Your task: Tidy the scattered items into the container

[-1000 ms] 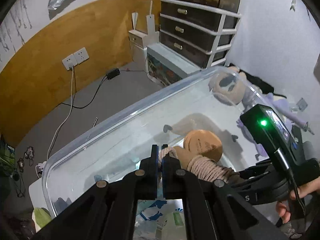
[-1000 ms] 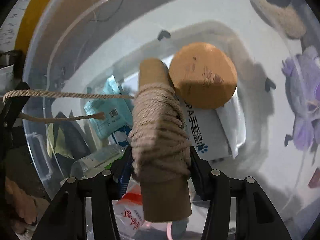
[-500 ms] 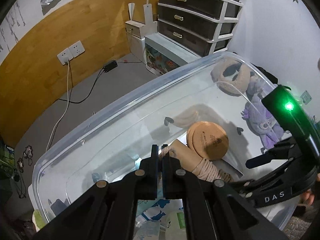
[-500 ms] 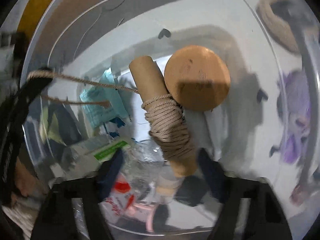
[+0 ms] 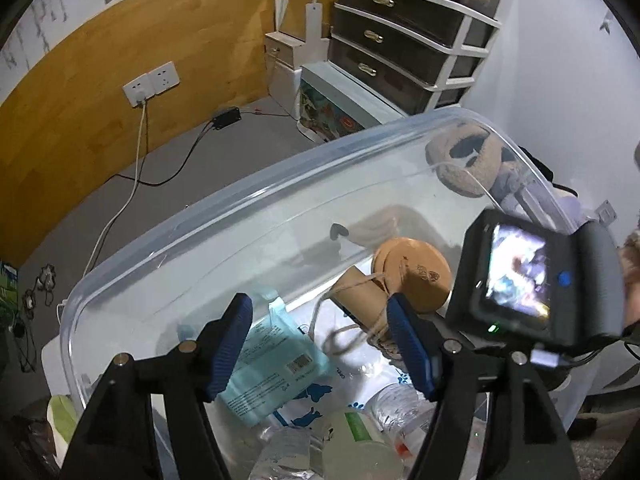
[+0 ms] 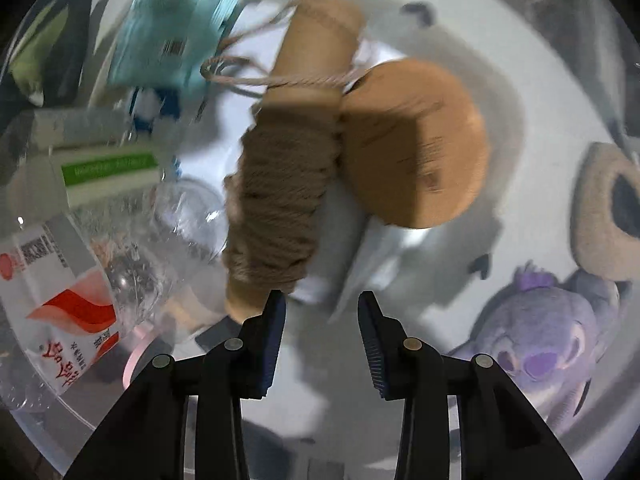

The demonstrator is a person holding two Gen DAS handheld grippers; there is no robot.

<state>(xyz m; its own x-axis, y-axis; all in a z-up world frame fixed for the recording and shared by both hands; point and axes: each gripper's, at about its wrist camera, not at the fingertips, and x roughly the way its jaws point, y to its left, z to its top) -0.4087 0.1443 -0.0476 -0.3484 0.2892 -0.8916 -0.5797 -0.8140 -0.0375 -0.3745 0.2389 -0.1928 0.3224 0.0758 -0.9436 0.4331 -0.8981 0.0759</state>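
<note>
Since the rope spool is seen lying inside the container, just ahead of the empty, wide-spread right gripper and left gripper, release is judged done; the purple plush outside is judged next to be fetched.

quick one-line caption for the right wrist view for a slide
Open right gripper above a rope-wound cardboard tube lying beside a round cork disc inside the clear plastic bin.

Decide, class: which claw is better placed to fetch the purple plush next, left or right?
Probably right: the open right claw has the purple plush just beside it outside the bin; the left claw faces the bin's contents.
</note>
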